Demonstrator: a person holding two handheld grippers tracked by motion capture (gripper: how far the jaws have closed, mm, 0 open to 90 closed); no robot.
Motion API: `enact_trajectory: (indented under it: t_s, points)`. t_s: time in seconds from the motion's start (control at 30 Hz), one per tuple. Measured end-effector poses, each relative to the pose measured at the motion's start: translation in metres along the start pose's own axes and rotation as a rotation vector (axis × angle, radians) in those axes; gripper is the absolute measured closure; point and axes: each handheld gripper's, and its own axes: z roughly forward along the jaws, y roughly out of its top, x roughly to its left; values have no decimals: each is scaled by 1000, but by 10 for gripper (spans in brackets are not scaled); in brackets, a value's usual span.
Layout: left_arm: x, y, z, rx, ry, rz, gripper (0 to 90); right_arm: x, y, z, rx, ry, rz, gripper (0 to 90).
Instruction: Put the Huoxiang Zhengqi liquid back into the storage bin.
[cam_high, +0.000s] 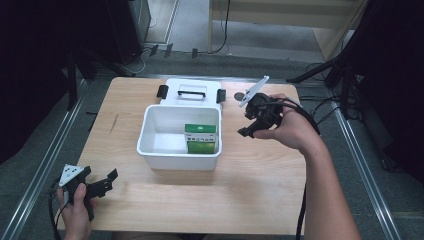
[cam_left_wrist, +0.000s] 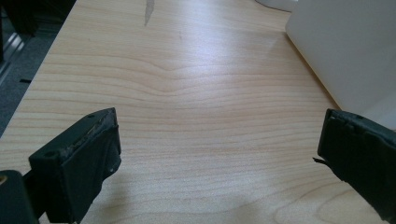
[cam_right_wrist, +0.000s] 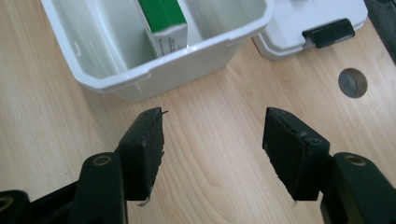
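A white plastic bin (cam_high: 150, 150) stands mid-table, and a green-and-white box (cam_high: 200, 138) stands upright inside it near the right wall. The same bin (cam_right_wrist: 140, 79) and box (cam_right_wrist: 164, 23) fill the top of the right gripper view. My right gripper (cam_high: 248, 126) hovers just right of the bin, jaws apart with nothing between them, as the right gripper view (cam_right_wrist: 214, 140) shows over bare wood. My left gripper (cam_high: 106, 181) rests at the table's front left corner, jaws wide apart and empty (cam_left_wrist: 217, 149), with the bin wall (cam_left_wrist: 345, 51) off to its right.
The bin's white lid (cam_high: 192, 92) with black latches and a handle lies flat behind the bin. A round cable hole (cam_high: 239, 96) sits in the tabletop beside the lid. Bare wood runs along the front of the table (cam_high: 210, 200). Dark stands and cables flank both sides.
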Motion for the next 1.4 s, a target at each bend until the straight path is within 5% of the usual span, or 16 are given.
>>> enact_trajectory:
  t_s: [0.4,0.8,1.07,1.3,1.4]
  points:
    - [0,0,0,1,0,0,3,-3,-38,14,-54,15,84,398]
    - [0,0,0,-1,0,2,3,-5,-100,31,-145,-19,198,393]
    - [0,0,0,-1,1,2,3,-8,-138,39,-268,-72,328,386]
    - [0,0,0,-1,1,2,3,-3,-158,44,-349,-105,368,356]
    - [0,0,0,-1,2,3,3,-1,-171,46,-426,-133,402,326]
